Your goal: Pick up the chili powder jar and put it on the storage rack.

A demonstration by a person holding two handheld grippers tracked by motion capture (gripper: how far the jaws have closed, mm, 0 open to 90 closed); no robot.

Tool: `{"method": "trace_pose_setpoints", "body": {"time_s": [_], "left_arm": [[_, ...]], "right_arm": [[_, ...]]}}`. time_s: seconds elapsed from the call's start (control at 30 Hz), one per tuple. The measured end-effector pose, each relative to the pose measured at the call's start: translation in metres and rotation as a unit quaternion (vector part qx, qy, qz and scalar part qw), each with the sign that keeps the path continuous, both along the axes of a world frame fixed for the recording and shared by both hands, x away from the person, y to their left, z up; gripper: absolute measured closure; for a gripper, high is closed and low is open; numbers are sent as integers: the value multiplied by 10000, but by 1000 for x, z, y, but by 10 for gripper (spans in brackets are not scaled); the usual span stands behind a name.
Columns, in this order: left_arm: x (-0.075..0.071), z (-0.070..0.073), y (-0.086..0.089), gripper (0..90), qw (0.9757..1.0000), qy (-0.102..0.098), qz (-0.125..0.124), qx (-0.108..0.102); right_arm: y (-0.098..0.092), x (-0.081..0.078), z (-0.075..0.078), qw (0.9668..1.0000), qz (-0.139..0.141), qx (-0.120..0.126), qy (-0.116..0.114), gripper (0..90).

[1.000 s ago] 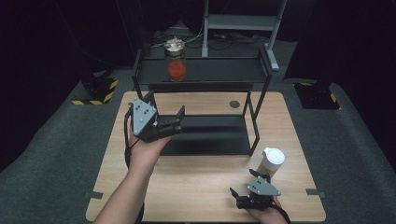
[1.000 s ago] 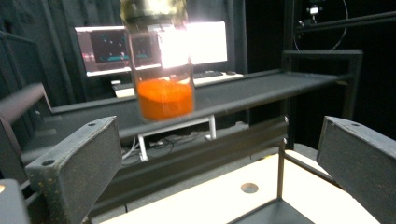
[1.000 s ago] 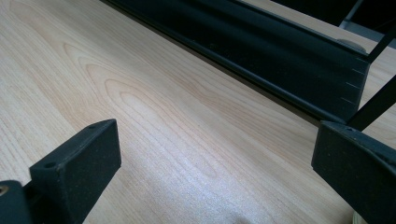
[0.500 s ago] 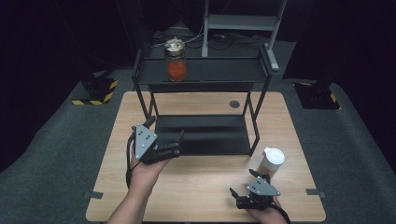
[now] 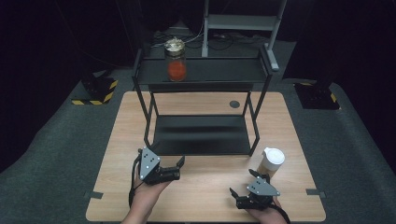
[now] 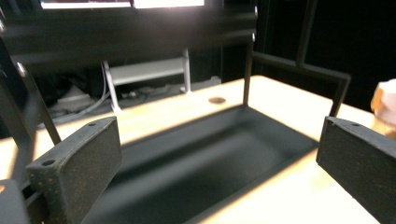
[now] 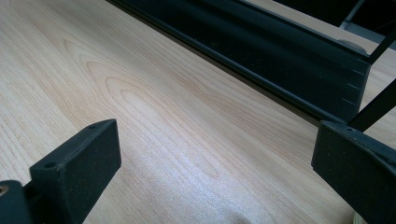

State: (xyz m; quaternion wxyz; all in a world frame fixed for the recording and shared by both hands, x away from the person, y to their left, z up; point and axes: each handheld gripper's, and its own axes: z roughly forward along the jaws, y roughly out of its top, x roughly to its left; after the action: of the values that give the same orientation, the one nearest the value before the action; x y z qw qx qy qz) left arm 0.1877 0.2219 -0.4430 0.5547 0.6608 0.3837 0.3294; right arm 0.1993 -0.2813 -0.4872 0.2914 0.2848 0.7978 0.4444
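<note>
My left gripper (image 5: 179, 168) hovers low over the wooden table (image 5: 205, 186), just in front of the black rack's lower shelf (image 5: 201, 135). It is open, and in the left gripper view nothing lies between the wide jaws of the left gripper (image 6: 219, 163), which face the lower shelf (image 6: 210, 149). My right gripper (image 5: 235, 198) rests near the table's front right edge, also open and empty. In the right gripper view, the right gripper (image 7: 215, 168) looks across bare wood toward the shelf's edge (image 7: 280, 51). A glass jar (image 5: 176, 60) with orange contents stands on the rack's top shelf.
A tan cup with a white lid (image 5: 272, 161) stands on the table right of the rack, just behind my right gripper, and the cup (image 6: 385, 100) shows blurred in the left gripper view. The rack's thin black legs (image 5: 254, 116) frame the lower shelf. Dark floor surrounds the table.
My left gripper has drawn back from the rack's left front corner toward the table's front and lowered, still open. The right gripper has stayed put.
</note>
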Motion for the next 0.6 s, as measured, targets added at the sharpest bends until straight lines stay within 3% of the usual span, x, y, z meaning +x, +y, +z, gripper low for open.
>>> {"method": "trace_pose_setpoints", "body": {"time_s": [0.3, 0.6], "left_arm": [[-6, -34, -2, 4, 9993, 339, -90, 105], [-6, -57, -7, 4, 9968, 608, -115, 499]], "right_arm": [[1, 0, 0, 10000, -12, -35, -9, 4], [2, 0, 1, 10000, -39, -45, 0, 4]]}}
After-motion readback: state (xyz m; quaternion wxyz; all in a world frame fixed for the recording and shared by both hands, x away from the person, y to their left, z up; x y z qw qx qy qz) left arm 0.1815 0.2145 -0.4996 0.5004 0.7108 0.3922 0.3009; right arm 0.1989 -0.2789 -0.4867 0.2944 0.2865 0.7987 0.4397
